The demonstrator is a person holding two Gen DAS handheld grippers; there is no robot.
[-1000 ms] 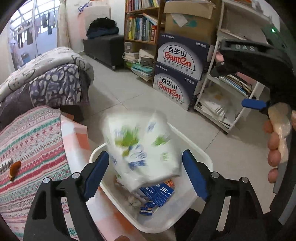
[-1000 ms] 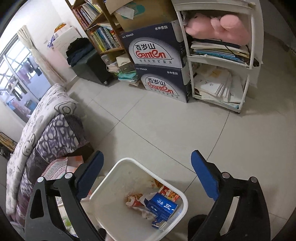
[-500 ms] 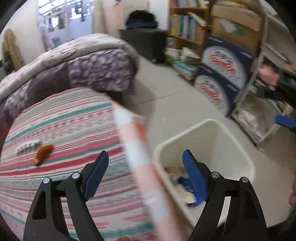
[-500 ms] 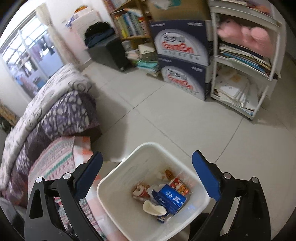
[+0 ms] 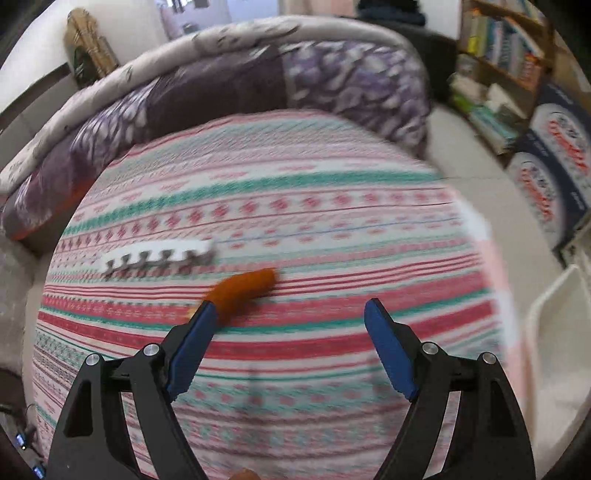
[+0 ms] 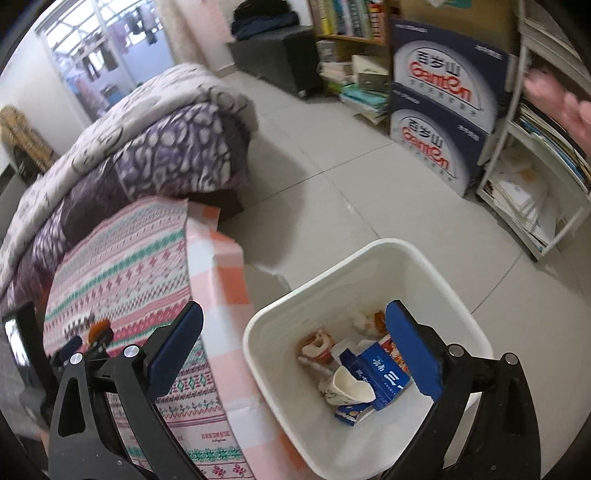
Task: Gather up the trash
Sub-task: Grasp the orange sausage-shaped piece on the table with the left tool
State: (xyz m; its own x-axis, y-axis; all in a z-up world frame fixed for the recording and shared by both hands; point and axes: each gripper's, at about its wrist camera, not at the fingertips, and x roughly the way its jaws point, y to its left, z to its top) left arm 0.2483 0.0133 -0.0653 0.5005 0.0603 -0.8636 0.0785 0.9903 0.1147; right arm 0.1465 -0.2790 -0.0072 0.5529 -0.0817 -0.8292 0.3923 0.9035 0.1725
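We see a striped patterned tablecloth [image 5: 295, 206] and behind it a folded purple and grey quilt [image 6: 147, 140]. Two blue cartons [image 6: 443, 107] stand stacked on the tiled floor [image 6: 332, 192], between a bookshelf [image 6: 347, 22] and a white rack [image 6: 535, 177].

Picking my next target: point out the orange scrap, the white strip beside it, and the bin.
orange scrap [image 5: 243, 291], left wrist view, its middle
white strip [image 5: 159, 254], left wrist view, its centre
bin [image 6: 373, 248], right wrist view, far rim

Right tool [image 6: 295, 345] (jaws apart) over bin [image 6: 458, 273]
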